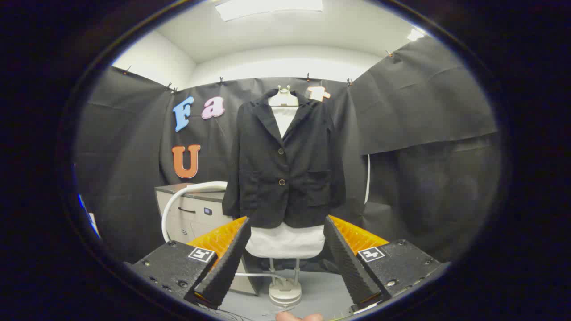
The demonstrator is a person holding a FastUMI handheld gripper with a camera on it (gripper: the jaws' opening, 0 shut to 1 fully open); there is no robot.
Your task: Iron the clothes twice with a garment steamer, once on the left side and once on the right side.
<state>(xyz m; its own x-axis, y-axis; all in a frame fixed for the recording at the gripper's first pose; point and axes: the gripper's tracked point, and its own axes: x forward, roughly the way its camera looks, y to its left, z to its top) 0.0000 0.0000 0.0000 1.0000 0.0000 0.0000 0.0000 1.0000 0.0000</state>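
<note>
A black buttoned jacket [285, 165] hangs on a white dress form [285, 243] straight ahead, well beyond my fingers. The form stands on a pole with a round white base [284, 292] on the floor. My gripper [285, 232] is open, its two fingers spread wide to either side of the form's lower edge, with nothing between them. A white steamer hose [178, 200] arcs up to the left of the jacket, and a thin white hose [254, 275] runs along the floor toward the base. The steamer head itself is not something I can make out.
A grey cabinet [192, 214] with a drawer handle stands behind and left of the jacket. Black cloth walls close in the booth on the left, back and right. A fingertip [299, 316] shows just below the fingers. Grey floor lies around the base.
</note>
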